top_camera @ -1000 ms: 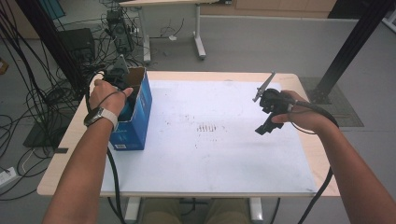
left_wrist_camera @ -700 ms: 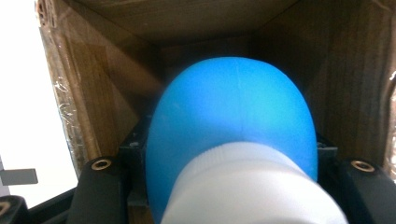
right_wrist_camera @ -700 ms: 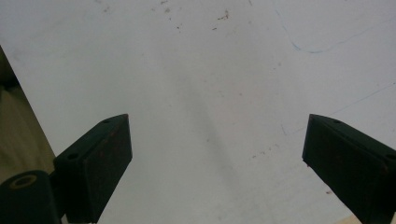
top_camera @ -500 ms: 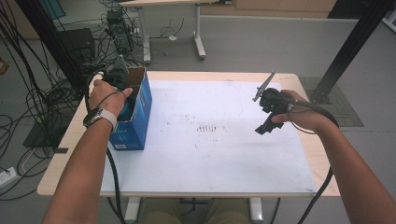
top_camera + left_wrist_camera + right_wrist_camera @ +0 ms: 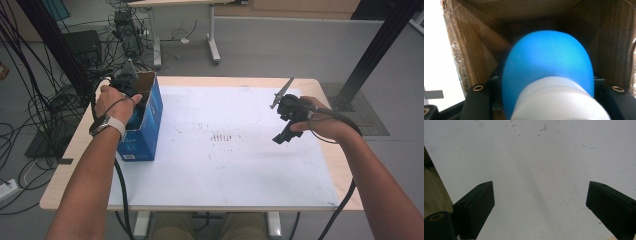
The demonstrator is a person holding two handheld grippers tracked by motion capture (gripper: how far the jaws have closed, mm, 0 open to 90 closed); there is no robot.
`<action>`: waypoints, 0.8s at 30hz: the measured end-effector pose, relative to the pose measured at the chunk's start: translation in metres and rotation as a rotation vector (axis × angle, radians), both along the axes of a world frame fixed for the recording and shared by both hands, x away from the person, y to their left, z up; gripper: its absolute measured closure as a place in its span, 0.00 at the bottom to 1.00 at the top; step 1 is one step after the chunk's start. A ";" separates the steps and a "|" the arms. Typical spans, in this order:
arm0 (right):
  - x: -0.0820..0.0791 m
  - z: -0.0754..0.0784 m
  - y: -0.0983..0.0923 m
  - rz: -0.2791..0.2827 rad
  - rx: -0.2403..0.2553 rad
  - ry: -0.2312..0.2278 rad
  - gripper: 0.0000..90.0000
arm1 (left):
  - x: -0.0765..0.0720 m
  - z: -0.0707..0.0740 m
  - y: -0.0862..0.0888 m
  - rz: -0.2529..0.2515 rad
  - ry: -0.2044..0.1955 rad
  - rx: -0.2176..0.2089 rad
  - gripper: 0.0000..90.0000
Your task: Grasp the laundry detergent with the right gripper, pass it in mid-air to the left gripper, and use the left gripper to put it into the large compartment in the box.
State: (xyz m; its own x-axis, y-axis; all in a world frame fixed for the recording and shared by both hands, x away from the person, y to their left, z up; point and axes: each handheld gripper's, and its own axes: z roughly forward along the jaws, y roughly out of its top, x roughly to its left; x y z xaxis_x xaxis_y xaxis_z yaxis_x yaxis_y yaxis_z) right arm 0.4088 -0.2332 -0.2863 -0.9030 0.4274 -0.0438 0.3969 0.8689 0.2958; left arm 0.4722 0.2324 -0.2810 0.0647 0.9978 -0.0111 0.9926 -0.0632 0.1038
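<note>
Left gripper [image 5: 131,95] is down inside the open box [image 5: 150,131], jaws clamped on a blue and white bottle [image 5: 549,72] that juts straight ahead of them between the cardboard walls. Judging by that grip, the bottle is either going in or about to be lifted out. Off to the side, the right gripper [image 5: 539,202] hangs above the bare white table [image 5: 536,157], jaws spread wide with nothing between them, likely kept clear while the box work goes on.

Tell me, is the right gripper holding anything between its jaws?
No, the right gripper has its jaws spread wide over the bare white table with nothing between them.
</note>
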 end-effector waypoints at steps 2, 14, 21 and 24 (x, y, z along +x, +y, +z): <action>0.000 0.000 0.000 -0.001 0.000 -0.001 0.09 | 0.000 0.000 0.000 0.000 0.001 0.001 0.42; -0.001 0.002 -0.001 -0.001 0.000 -0.005 0.09 | -0.001 0.000 0.000 0.000 -0.001 0.001 0.42; -0.001 0.002 -0.001 -0.001 -0.001 -0.005 0.09 | -0.001 0.000 0.000 -0.001 -0.001 0.001 0.42; -0.001 0.003 -0.001 -0.001 -0.002 -0.005 0.09 | -0.001 0.000 0.000 -0.001 -0.003 0.000 0.42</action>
